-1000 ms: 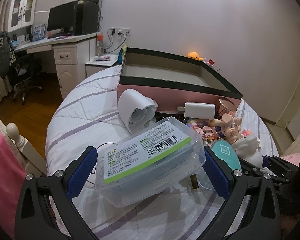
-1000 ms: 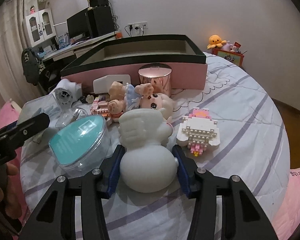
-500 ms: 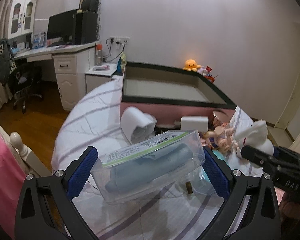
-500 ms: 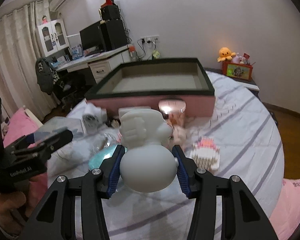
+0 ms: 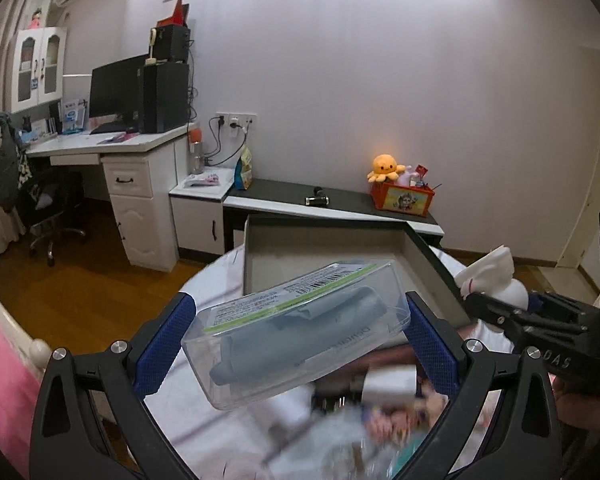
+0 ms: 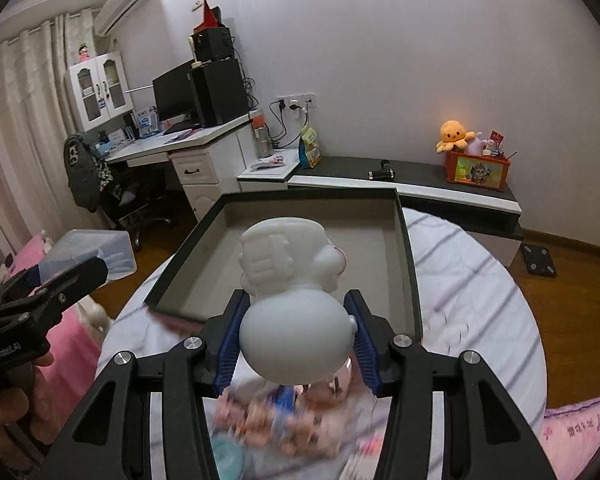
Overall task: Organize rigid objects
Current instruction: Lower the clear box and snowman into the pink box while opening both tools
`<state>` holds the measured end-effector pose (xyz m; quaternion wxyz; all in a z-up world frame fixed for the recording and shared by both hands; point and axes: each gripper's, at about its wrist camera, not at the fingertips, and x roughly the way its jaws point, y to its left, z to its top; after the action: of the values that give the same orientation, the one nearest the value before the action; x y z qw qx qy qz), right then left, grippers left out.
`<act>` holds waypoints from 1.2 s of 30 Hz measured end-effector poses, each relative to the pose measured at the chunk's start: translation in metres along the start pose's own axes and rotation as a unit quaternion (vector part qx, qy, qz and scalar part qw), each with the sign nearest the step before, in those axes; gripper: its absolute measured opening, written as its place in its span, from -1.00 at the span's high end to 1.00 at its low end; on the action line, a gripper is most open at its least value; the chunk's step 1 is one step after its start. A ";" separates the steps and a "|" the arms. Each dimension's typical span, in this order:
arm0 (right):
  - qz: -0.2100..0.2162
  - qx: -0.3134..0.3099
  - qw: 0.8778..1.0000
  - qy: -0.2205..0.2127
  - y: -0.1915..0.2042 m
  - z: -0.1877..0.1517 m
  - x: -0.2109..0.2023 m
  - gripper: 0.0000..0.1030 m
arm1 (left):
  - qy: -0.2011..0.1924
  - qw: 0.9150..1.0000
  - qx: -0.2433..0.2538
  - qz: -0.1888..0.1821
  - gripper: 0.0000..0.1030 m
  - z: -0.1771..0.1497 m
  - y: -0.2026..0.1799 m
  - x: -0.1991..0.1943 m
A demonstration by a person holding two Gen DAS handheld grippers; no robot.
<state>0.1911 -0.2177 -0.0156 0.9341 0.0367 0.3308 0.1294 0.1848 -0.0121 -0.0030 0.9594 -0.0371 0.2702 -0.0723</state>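
The left gripper point(image 5: 298, 334) has its jaws clamped on the two ends of a clear case point(image 5: 296, 330), which hangs tilted in the air above the bed point(image 5: 204, 284). A blue-grey item lies inside the case, and a white label with a green strip and a barcode covers its top. The case is held in front of the near left corner of the box point(image 5: 428, 248), a wide open tray with a dark rim and a bare grey floor that sits on the bed's far part.

The right gripper point(image 6: 294, 330) has its jaws clamped on the round base of a white figure point(image 6: 292, 280), one blue pad on each side. The figure is lifted clear of the bed point(image 6: 472, 300) and stands upright in the grip, its ridged back toward the camera, over the near edge of the box point(image 6: 406, 240). In the left wrist view the same figure point(image 5: 496, 276) shows at the right edge, just outside the box's right wall.

Below both grippers, a heap of small toys point(image 6: 284, 420) lies on the bed's near part, too blurred to tell apart.

Behind the bed, a low shelf point(image 6: 440, 184) along the wall carries an orange plush point(image 6: 454, 134) and a red bin point(image 6: 478, 170). A white desk point(image 6: 188, 146) with a monitor point(image 6: 174, 94) stands in the far left corner.
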 end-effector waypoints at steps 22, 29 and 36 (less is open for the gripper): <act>-0.017 0.029 0.997 0.072 -0.044 0.019 0.089 -1.00 | 0.097 0.995 -0.011 0.030 -0.99 0.004 -0.011 0.111; -0.011 0.038 0.999 0.029 -0.047 0.017 0.047 -1.00 | 0.048 0.997 -0.016 0.054 -0.99 0.006 -0.005 0.047; -0.013 0.047 0.999 -0.013 -0.038 0.009 -0.006 -1.00 | 0.019 0.999 -0.004 0.050 -0.99 -0.005 -0.008 -0.002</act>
<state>0.2009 -0.2558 -0.0108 0.9371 0.0776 0.3248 0.1011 0.1792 -0.0198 -0.0054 0.9562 -0.0258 0.2907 -0.0240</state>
